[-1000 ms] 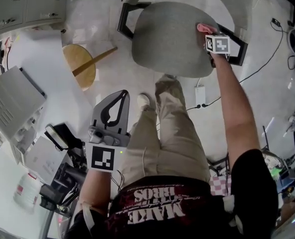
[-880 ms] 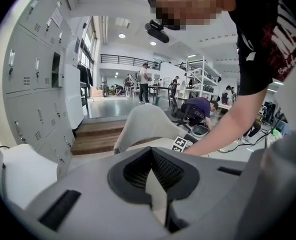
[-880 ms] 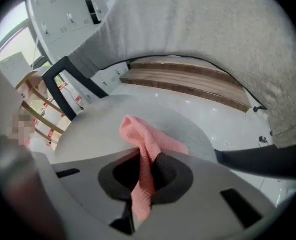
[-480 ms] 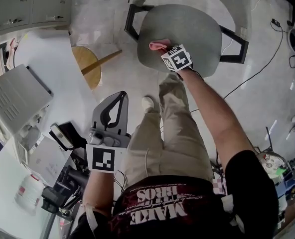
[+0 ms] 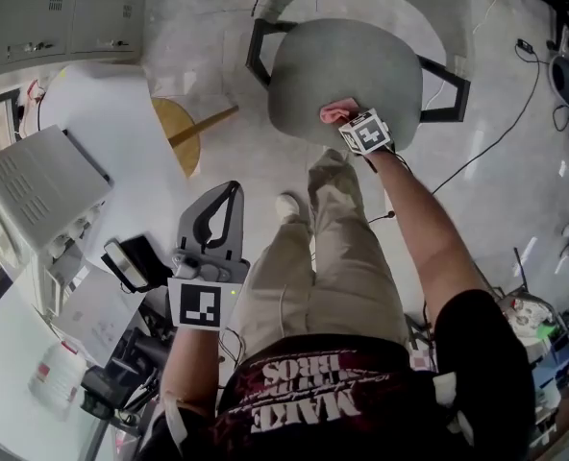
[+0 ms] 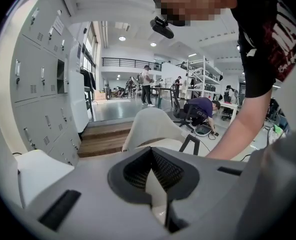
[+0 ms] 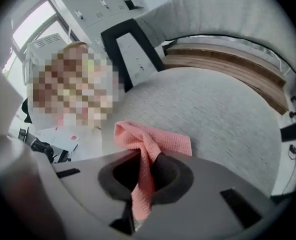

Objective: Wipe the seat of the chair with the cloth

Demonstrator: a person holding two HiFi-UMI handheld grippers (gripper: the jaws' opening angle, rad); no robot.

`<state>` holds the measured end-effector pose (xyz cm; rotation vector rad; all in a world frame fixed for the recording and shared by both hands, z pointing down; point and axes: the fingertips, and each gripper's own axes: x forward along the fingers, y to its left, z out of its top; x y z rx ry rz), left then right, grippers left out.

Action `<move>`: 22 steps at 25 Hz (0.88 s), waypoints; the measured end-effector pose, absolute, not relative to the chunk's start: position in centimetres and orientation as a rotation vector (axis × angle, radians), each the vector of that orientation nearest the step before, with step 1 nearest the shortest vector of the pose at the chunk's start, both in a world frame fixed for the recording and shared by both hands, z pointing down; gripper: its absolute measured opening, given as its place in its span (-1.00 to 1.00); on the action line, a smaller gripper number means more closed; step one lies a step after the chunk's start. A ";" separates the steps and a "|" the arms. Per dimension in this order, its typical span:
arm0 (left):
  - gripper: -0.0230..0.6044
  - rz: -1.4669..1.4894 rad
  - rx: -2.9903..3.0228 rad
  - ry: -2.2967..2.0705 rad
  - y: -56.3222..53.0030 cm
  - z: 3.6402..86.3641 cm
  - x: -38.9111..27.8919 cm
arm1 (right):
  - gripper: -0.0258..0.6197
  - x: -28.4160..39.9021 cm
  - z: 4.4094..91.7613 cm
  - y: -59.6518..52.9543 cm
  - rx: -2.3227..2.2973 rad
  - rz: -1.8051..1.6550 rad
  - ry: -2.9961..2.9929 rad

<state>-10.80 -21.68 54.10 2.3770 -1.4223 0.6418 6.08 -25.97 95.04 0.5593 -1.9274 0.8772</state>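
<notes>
Your left hand-held gripper hangs by your thigh at 7 o'clock, its jaws together with nothing between them. Farther out at 12 o'clock, your right hand-held gripper is clamped on the pink cloth. The cloth rests on the grey chair seat, close to its nearest edge.

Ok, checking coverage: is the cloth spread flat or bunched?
Bunched: the pink cloth is pinched as a folded strip between the right gripper's fingers, its crumpled end on the seat.
</notes>
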 end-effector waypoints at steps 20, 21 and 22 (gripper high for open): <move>-0.92 0.559 2.511 -1.535 -19.3 42.2 -13.6 | -0.83 19.5 75.3 -22.0 1.082 0.774 -1.973; -0.92 0.550 2.519 -1.545 -19.0 41.5 -13.8 | -0.83 19.1 72.8 -21.6 1.095 0.734 -2.014; -0.92 0.544 2.524 -1.555 -18.7 40.8 -14.1 | -0.83 18.7 70.4 -21.2 1.111 0.698 -2.053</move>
